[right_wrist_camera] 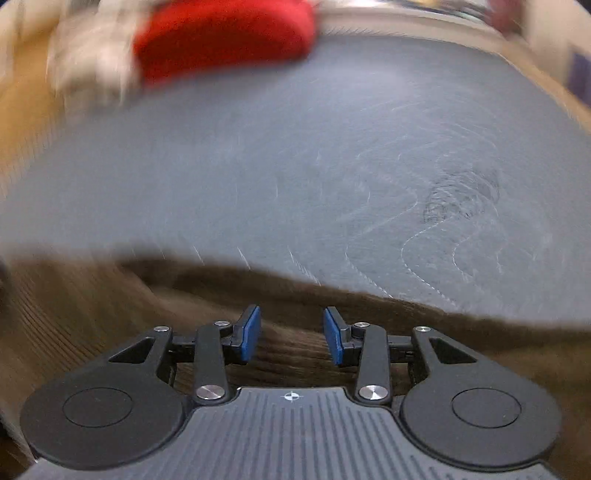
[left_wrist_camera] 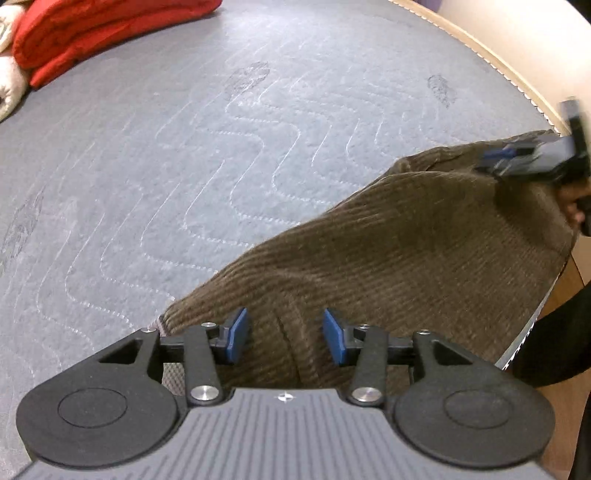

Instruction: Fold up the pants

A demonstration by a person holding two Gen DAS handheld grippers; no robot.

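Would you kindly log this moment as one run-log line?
left gripper: open over pants | right gripper: open over pants, view blurred | pants: on grey mattress

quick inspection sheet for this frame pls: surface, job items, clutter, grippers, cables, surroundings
Surface: grey quilted mattress, wavy stitching, a few dark smudges.
Job's things: brown corduroy pants lying at the near edge of the mattress, bunched, fold not finished.
Clutter: red folded fabric and a cream fabric beside it at the far corner.
Grippers: left gripper open above the pants, nothing between the pads; right gripper open over the pants, nothing gripped, its view motion-blurred.
Cables: nothing seen.
Surroundings: beige piped mattress edge; wooden floor below; a dark sleeve at right.
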